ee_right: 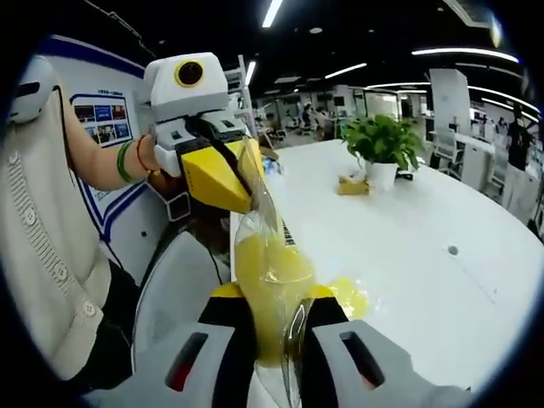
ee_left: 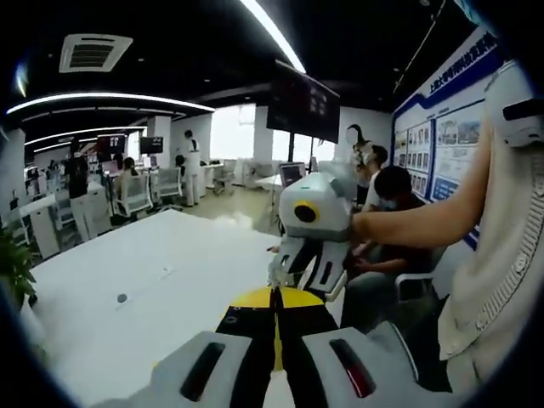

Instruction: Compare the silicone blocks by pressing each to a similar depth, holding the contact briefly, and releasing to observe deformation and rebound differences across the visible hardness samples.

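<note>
A clear plastic bag [ee_right: 265, 246] holding something yellow, which I take to be the silicone samples though the film blurs their shape, hangs stretched between the two tools above the near edge of the white table [ee_right: 408, 246]. In the right gripper view its long axis runs from the right gripper [ee_right: 282, 340] at the bottom up and to the left to the left gripper [ee_right: 234, 174], so each tool has one end and neither is nearer the load than the other. The right gripper's jaws stand almost together with the lower end of the bag pinched between them. The left gripper's yellow-tipped jaws are clamped on the top of the film, and a hand with a green wristband [ee_right: 127, 161] holds that tool. In the left gripper view the left gripper [ee_left: 276, 327] shows its black and yellow jaws pressed together along a thin seam, and the right gripper [ee_left: 310, 263] sits just beyond them, over the table [ee_left: 153, 289]. No block lies bare on the table, so pressing looks some way off; the bag probably has to be opened or set down first. A potted plant [ee_right: 380, 144] stands farther back on the table.
</note>
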`<state>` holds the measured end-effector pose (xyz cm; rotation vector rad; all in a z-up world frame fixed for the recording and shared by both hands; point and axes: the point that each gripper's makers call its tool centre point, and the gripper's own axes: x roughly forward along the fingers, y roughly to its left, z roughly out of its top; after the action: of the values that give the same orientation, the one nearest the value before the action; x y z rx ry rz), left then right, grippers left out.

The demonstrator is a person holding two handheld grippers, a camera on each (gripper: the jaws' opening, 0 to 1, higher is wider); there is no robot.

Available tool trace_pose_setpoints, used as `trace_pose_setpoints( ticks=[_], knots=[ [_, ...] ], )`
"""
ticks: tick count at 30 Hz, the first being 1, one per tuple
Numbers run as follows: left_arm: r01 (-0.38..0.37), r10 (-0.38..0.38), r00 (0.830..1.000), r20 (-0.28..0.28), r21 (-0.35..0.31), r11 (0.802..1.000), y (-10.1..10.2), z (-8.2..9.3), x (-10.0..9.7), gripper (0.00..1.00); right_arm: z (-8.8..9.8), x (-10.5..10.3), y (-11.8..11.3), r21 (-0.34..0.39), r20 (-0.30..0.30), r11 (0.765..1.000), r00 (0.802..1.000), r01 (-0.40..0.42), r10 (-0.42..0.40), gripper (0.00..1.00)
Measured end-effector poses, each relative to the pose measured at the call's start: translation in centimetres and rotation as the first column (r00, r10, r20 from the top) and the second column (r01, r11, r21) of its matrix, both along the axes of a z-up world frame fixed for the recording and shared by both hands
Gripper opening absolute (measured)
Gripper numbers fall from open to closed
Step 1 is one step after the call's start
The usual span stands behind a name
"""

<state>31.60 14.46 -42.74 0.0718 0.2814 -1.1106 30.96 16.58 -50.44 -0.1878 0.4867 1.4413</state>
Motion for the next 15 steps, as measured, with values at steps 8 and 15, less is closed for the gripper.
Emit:
trace_pose_setpoints(
  ticks=[8, 15],
  knots=[
    [-0.091, 0.091, 0.996, -0.002, -0.014, 0.996, 0.2, 0.4, 0.6, 0.0, 0.2, 0.7, 0.0, 0.036, -0.006, 0.999, 1.0, 0.027, -0.026, 0.12],
    [-0.151, 0.147, 0.988, -0.056, -0.069, 0.986, 0.4, 0.8, 1.1, 0.0, 0.6, 1.2, 0.1, 0.05, 0.048, 0.998, 0.998, 0.033, -0.036, 0.16]
  ],
)
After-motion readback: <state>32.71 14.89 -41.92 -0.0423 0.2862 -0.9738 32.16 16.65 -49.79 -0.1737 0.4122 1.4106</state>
